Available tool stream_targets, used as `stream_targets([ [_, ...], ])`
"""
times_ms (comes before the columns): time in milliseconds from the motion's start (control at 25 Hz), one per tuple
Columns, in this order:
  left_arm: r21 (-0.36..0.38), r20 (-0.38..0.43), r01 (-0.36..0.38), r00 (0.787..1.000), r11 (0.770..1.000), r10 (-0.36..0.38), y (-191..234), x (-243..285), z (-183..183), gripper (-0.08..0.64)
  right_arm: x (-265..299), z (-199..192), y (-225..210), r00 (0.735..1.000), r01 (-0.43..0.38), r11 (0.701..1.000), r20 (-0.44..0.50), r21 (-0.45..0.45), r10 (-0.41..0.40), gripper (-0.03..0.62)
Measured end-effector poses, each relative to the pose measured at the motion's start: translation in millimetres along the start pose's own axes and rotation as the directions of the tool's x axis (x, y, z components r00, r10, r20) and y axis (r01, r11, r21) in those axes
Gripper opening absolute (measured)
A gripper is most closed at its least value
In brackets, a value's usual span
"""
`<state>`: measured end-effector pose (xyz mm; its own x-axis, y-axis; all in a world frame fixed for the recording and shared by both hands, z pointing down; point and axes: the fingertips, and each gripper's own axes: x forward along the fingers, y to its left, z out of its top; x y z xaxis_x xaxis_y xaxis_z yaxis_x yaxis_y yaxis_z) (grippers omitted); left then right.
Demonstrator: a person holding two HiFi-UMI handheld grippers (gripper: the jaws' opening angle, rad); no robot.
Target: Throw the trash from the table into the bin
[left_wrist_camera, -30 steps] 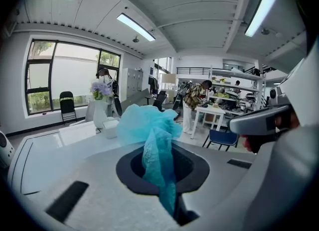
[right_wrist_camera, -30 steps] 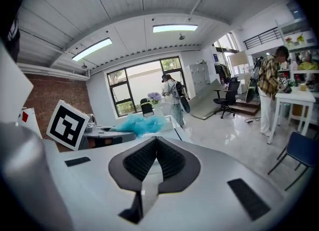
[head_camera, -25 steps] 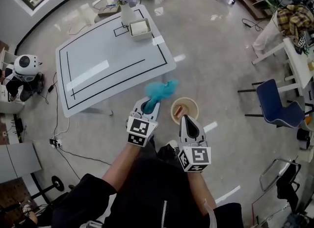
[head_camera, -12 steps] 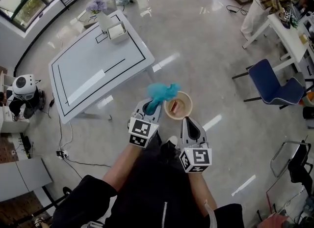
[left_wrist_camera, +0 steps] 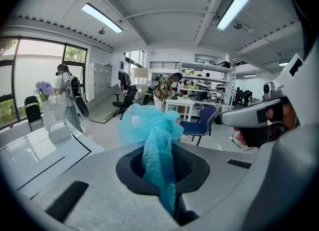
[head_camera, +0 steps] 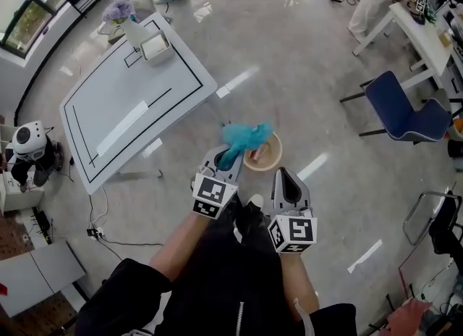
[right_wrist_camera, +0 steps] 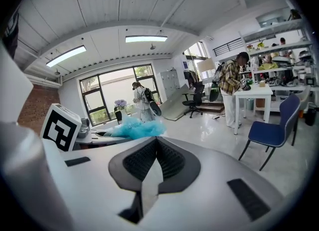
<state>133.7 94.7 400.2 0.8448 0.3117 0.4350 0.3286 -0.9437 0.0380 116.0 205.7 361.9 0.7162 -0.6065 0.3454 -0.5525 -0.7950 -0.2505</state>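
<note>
My left gripper [head_camera: 224,159] is shut on a crumpled teal net-like piece of trash [head_camera: 244,139], which bulges out past the jaws [left_wrist_camera: 149,130]. The trash hangs over the near left rim of a small round tan bin [head_camera: 266,155] on the floor, with something reddish inside. My right gripper [head_camera: 287,180] is shut with nothing between its jaws and sits just to the near right of the bin. In the right gripper view the teal trash [right_wrist_camera: 135,127] shows at the left, beyond the closed jaws [right_wrist_camera: 155,140].
A white table [head_camera: 123,110] with black lines stands to the left, bearing a white box [head_camera: 155,46] and a vase of purple flowers [head_camera: 121,14]. A blue chair [head_camera: 404,116] is at the right. Glossy floor surrounds the bin.
Both grippers have moved away from the table toward the bin. The teal trash, earlier left of the bin, now overlaps the bin's rim.
</note>
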Motion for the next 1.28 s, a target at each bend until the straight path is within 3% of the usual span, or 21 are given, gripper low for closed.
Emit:
stream_targets([
  [560,0.024,-0.015,0.065,0.998,0.998,-0.065,21.2,90.5,-95.3,0.018,74.8,-89.5,-39.0,0.999,0.034,0.999,-0.014,0.019,-0.033,0.009],
  [1280,-0.001,0.032,0.075,0.997,0.997,-0.075,46.3,195.9,-251.8,0.018,176.0,-256.8,-93.4,0.999,0.031,0.999,0.005,-0.009,-0.031,0.009],
])
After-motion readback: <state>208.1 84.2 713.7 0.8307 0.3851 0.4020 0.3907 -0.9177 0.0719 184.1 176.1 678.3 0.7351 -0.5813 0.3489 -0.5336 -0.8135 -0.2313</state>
